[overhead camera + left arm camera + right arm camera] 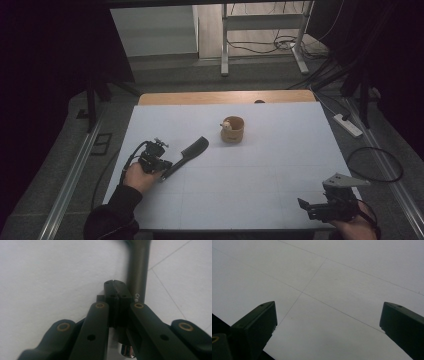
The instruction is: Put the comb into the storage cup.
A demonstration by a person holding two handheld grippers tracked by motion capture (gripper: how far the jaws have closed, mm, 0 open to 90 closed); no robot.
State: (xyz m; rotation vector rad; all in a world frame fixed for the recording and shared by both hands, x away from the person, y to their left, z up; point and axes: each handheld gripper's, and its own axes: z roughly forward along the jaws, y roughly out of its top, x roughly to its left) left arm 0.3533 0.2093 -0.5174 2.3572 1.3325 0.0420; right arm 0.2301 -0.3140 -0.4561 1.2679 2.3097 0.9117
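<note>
A black comb (192,150) lies on the white table top (260,180), left of the middle, with its handle pointing toward the person's left hand. My left gripper (165,170) sits low at the end of that handle. In the left gripper view its jaws are pressed together at the tips (115,285), and the dark comb handle (138,270) runs just past the right jaw, beside it and not between the pads. My right gripper (306,207) hovers at the table's front right corner, jaws wide apart with only bare white surface (329,315) between them.
A small round wooden cup (233,130) with a pale little object at its rim stands near the table's middle, toward the back. A wooden strip (225,97) edges the far side. Cables and a power strip (347,125) lie on the floor at the right.
</note>
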